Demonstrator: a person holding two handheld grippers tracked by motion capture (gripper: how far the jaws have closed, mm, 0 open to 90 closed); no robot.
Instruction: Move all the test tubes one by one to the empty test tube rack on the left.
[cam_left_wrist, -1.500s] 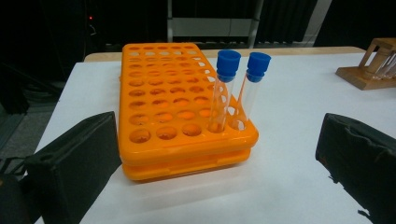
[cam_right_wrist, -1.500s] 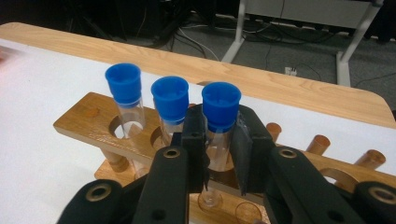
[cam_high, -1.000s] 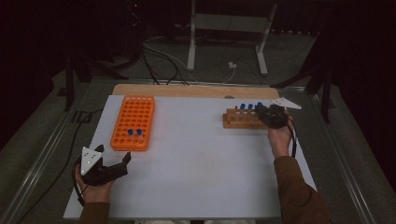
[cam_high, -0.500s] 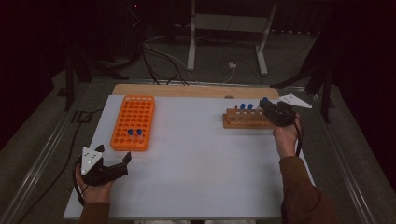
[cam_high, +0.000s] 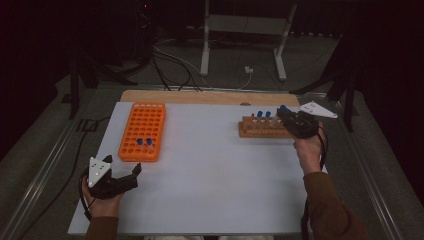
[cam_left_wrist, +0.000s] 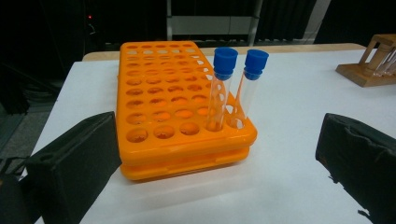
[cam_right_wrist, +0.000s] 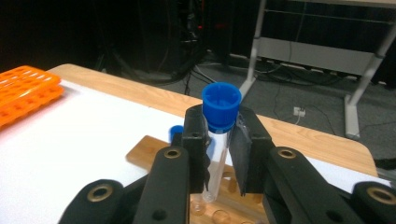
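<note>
An orange tube rack (cam_high: 141, 131) lies at the table's left with two blue-capped tubes (cam_high: 143, 142) in its near row; in the left gripper view they stand upright (cam_left_wrist: 223, 88) in the rack (cam_left_wrist: 163, 107). My left gripper (cam_high: 131, 176) rests open near the front left, its jaws spread wide (cam_left_wrist: 219, 154) before the rack. A wooden rack (cam_high: 260, 129) at the right holds blue-capped tubes. At its right end my right gripper (cam_high: 288, 116) is shut on a clear blue-capped tube (cam_right_wrist: 221, 105), gripped just under the cap (cam_right_wrist: 219, 140), its bottom at the wooden rack (cam_right_wrist: 154, 154).
The white table top (cam_high: 210, 165) lies between the two racks, with a wooden strip (cam_high: 200, 96) along its far edge. Beyond it stand a metal frame (cam_high: 240, 35) and floor cables (cam_high: 175, 65). Metal rails run along both table sides.
My right gripper has shifted slightly to the right at the wooden rack's end, and its tube's cap now stands higher than the other caps. The left gripper has stayed still.
</note>
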